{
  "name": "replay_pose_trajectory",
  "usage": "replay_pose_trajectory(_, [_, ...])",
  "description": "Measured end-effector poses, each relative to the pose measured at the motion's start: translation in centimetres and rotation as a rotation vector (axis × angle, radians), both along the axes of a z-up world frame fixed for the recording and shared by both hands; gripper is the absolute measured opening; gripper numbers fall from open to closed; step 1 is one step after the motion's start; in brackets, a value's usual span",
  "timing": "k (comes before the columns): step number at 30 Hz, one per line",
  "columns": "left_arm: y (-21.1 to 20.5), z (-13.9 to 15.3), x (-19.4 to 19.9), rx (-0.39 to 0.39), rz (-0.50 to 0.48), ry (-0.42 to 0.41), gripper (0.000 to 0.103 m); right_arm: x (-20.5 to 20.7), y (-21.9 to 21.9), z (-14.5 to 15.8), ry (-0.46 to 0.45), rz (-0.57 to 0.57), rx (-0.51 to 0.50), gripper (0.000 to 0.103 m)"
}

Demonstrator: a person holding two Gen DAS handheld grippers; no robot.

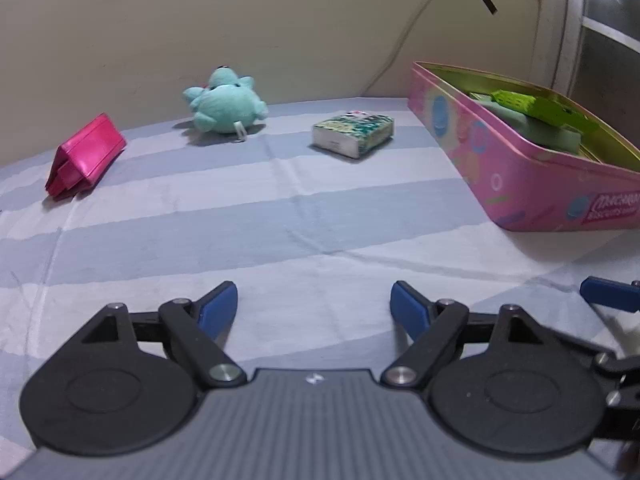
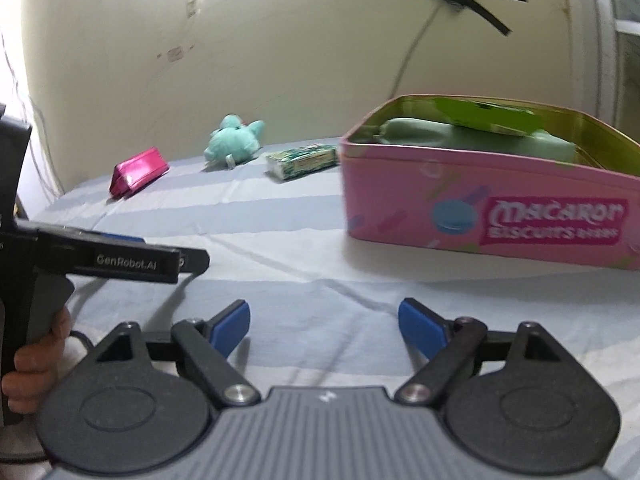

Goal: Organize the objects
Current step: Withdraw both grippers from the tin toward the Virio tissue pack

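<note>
**Both grippers empty as three items wait along the far edge of the bed sheet**

Two hand-held grippers hover low over a blue-and-white striped sheet, each with jaws spread wide and nothing between the blue pads. The left gripper faces the loose items: a magenta pouch toward the far left corner, a teal plush toy at the far edge by the wall, and a small patterned box to its right, nearest the tin. The pink biscuit tin stands open at the sheet's right side, already holding green items. The right gripper sits just in front of the tin's near wall.

The patterned box lies ahead and slightly right of the left jaws, its long axis running roughly across their line of approach, parallel to the far edge. All three loose items sit well apart from both grippers. The left gripper appears the better placed for the pouch and plush; the box looks reachable by either.
</note>
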State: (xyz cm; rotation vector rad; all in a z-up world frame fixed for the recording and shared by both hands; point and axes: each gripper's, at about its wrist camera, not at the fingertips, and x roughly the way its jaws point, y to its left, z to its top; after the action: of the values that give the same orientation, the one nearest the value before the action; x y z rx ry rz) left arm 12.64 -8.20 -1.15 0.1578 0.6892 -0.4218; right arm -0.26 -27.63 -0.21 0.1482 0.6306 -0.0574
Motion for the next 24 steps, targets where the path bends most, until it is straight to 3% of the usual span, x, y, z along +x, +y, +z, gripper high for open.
replay_pose_trajectory(7, [1.0,-0.3,0.1,-0.006,0.018,-0.028,0.091,0.9,3.0,-0.2,0.017,0.058,-0.11,0.085])
replay_pose_trajectory(14, [1.2,-0.4,0.1,-0.016,0.016,-0.033,0.091,0.8,3.2,-0.3,0.017,0.058,-0.116,0.085])
replay_pose_trajectory(17, [1.4,-0.3,0.0,-0.021,0.021,-0.034,0.091,0.9,3.2,-0.3,0.02,0.054,-0.113,0.088])
replay_pose_trajectory(20, [1.6,-0.3,0.1,-0.027,0.023,-0.032,0.091,1.0,3.1,-0.4,0.034,0.064,-0.102,0.098])
replay_pose_trajectory(24, [1.6,-0.4,0.1,-0.032,0.024,-0.031,0.091,1.0,3.3,-0.5,0.045,0.083,-0.115,0.1])
